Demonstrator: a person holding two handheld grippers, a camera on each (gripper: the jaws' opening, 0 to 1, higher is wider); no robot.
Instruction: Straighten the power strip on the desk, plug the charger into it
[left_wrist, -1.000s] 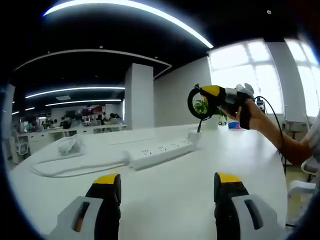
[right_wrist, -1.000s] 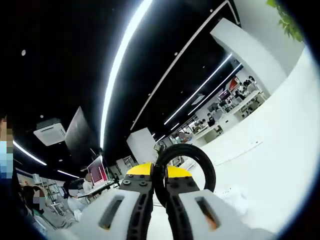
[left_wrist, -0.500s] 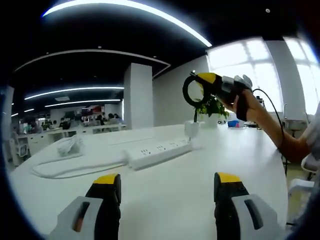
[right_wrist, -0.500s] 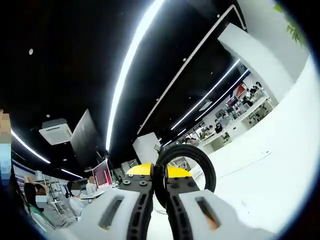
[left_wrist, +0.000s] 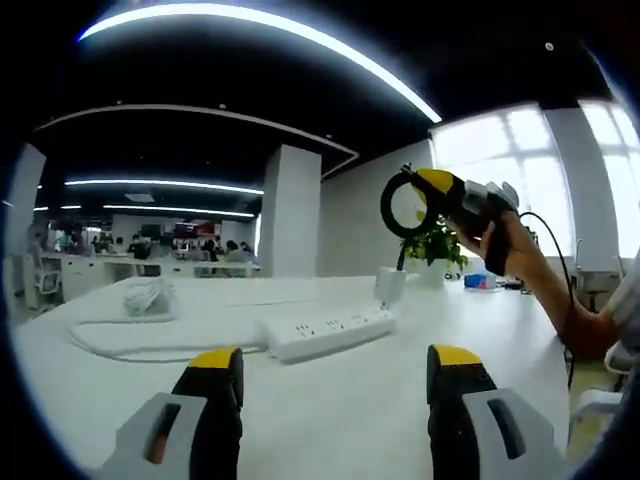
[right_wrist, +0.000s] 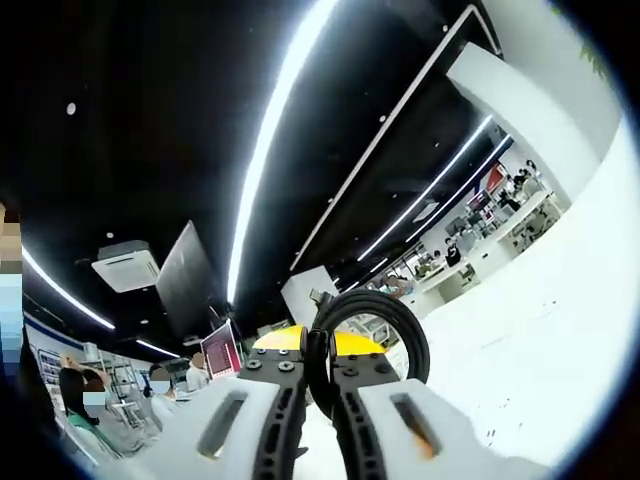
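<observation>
Left gripper view: right gripper (left_wrist: 405, 203), jaws pinching a black ring, has lifted clear of strip (left_wrist: 330, 332); left gripper (left_wrist: 328, 362) spread wide, plugging not begun.

Grey left gripper (left_wrist: 330, 362), yellow tips, black pads.

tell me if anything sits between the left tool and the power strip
Nothing visible does. The left tool hangs open over bare desk, and the power strip lies just ahead of it. The coiled white cable lies off to the strip's left.
</observation>
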